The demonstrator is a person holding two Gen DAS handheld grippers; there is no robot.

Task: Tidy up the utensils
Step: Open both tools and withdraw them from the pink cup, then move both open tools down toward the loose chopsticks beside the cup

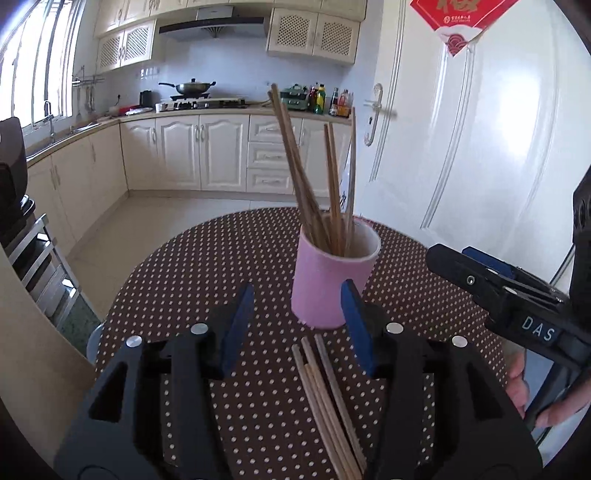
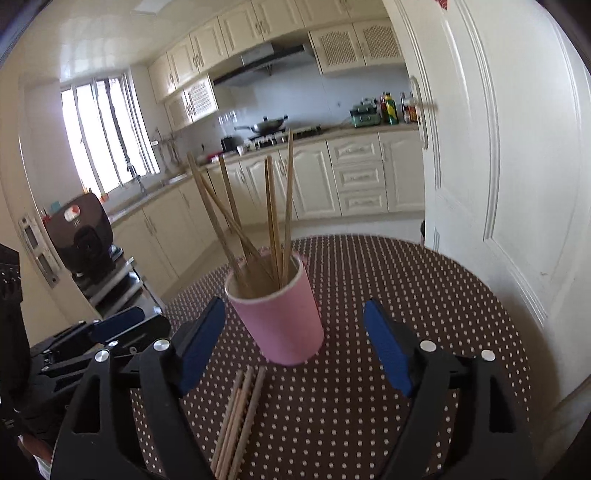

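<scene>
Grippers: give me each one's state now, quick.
Left gripper: open, holding nothing; loose chopsticks lie below it.
Right gripper: open, holding nothing, facing the pink cup.

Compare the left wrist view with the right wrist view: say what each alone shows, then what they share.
Only the left wrist view shows a red paper decoration on the door and the person's hand holding the right gripper.

Only the right wrist view shows a dark appliance on a rack by the window.

Both show the pink cup holding upright chopsticks, loose chopsticks on the dotted tablecloth, and open, empty jaws.
</scene>
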